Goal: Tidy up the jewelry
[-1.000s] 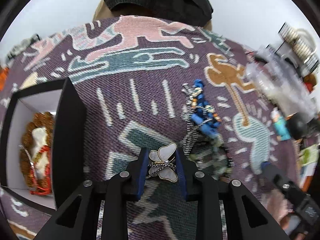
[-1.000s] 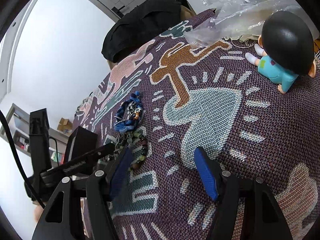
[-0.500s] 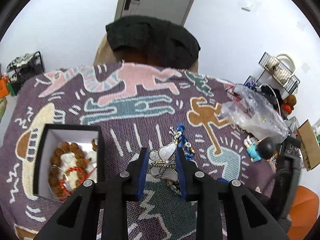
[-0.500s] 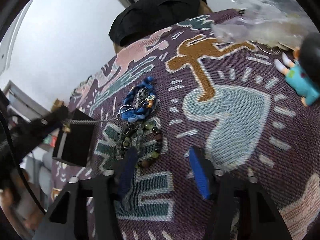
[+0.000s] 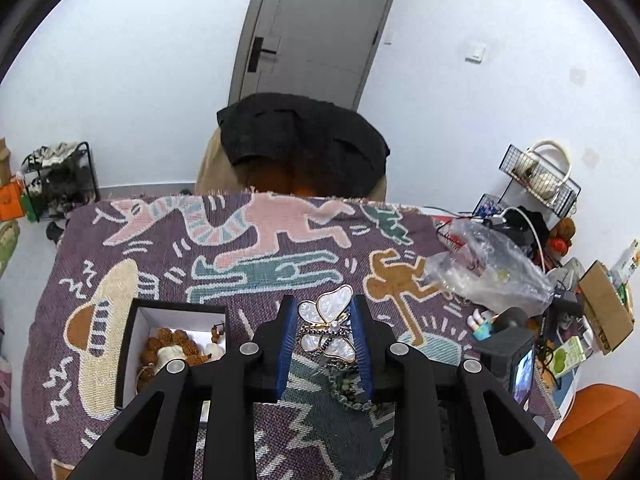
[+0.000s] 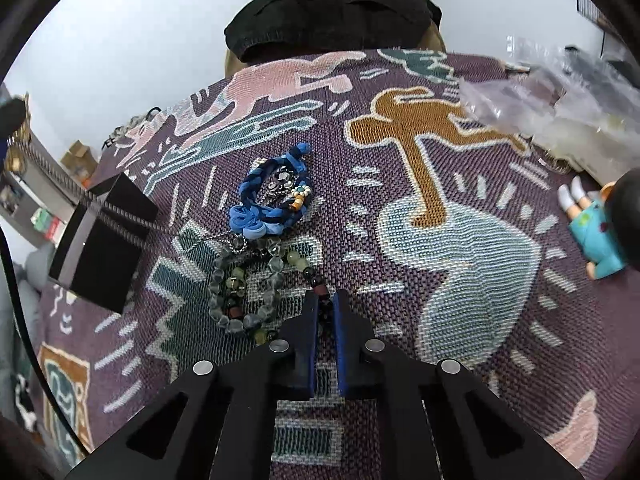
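My left gripper (image 5: 325, 307) is shut on a white butterfly pendant (image 5: 327, 330), held above the cloth. Its chain (image 6: 60, 176) runs taut from the upper left down to the jewelry pile. To the left stands a black box (image 5: 132, 344) with brown and white beads inside; the right wrist view shows only the box's black side (image 6: 100, 256). A blue braided bracelet (image 6: 272, 200) lies beside a grey-green beaded bracelet (image 6: 248, 280). My right gripper (image 6: 325, 300) points down at that beaded bracelet, jaws closing, with its dark red beads pinched between the pads.
A patterned woven cloth (image 6: 440, 200) covers the table. A small figurine (image 6: 596, 232) lies at the right, a crumpled plastic bag (image 6: 560, 100) behind it. A chair draped with a black garment (image 6: 332, 12) stands at the far edge. Clutter and a wire rack (image 5: 540, 176) stand right of the table.
My left gripper has risen and tilted up with the pendant, drawing the chain taut. My right gripper has moved left onto the beaded bracelet and its jaws have closed from wide apart onto the beads.
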`<state>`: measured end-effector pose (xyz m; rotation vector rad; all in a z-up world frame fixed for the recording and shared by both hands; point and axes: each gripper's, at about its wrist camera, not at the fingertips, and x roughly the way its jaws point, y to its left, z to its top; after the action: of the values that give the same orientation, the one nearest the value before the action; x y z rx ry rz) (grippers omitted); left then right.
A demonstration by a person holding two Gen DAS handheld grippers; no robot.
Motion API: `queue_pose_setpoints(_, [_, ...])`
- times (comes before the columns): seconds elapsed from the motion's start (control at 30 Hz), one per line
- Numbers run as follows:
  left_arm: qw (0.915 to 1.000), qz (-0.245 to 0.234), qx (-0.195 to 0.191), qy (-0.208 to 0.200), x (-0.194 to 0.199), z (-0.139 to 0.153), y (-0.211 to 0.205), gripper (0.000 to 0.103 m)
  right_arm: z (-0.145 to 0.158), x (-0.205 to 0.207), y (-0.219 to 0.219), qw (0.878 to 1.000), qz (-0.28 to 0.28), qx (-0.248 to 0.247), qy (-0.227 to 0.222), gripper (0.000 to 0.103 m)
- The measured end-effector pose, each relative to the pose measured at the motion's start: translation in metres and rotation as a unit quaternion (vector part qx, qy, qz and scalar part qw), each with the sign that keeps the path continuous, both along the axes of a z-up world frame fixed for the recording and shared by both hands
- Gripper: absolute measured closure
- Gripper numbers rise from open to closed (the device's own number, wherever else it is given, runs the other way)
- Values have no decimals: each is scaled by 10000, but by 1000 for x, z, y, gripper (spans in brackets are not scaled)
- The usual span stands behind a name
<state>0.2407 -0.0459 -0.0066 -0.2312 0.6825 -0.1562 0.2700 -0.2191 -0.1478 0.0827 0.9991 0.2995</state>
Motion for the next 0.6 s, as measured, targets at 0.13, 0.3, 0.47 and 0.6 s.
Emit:
queue_pose_setpoints(0.13, [9998, -11, 18, -180, -7, 11, 0, 74, 12, -9, -8, 9996, -55, 145, -215, 97])
queue_pose_setpoints(0.3, [9977, -191, -112, -633, -22, 30, -3, 74, 50, -22, -22, 9968, -204, 330, -698, 102])
queue_pose_setpoints(0.47, [9940, -398, -521, -875, -30, 45, 0, 74, 83, -36, -33, 9932, -214, 498, -1028, 102])
queue_pose_setpoints(0.6, [9910, -522, -702, -1015, -37, 55, 0, 74, 92, -40, -37, 9919, -172, 728, -1029, 102])
